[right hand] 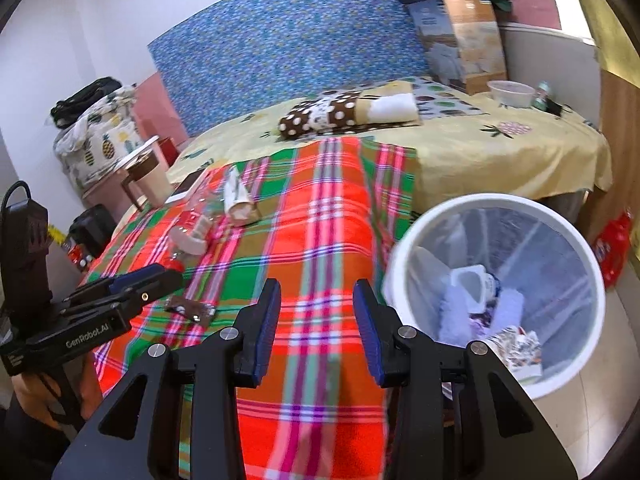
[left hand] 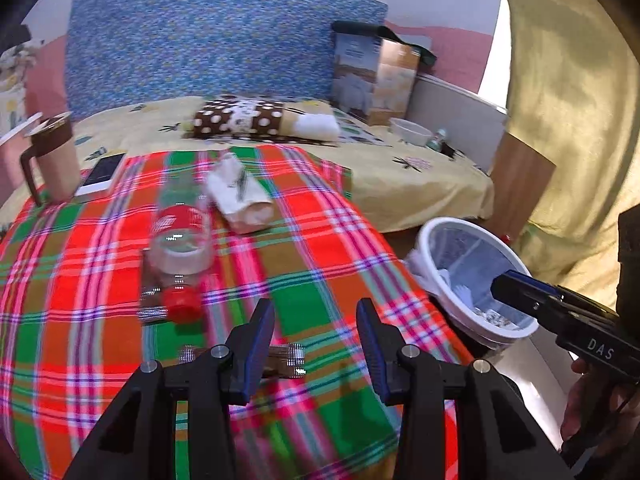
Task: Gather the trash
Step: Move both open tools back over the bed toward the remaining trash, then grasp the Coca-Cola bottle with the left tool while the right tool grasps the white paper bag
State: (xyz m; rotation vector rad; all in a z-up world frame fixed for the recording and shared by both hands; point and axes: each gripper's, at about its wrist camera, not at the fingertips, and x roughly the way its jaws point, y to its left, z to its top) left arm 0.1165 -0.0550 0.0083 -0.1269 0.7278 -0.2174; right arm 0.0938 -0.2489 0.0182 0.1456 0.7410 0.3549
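Left gripper [left hand: 316, 320] spread, empty — wrapper [left hand: 280, 360] lies just below its jaws, bottle [left hand: 180, 248] ahead-left. Right gripper [right hand: 316, 300] spread, empty — bin [right hand: 400, 264] just right.

A plaid blanket [left hand: 304, 280] in red and green is covering the near part of the bed [left hand: 420, 184], over a yellow sheet. A lidded mug [left hand: 54, 160] is standing at its left edge beside a white phone [left hand: 102, 174]. A polka-dot pillow [left hand: 240, 118] is lying further back before the blue headboard [left hand: 224, 36], with a cardboard box [left hand: 376, 80] and a white bowl [left hand: 410, 131] sitting to the right.
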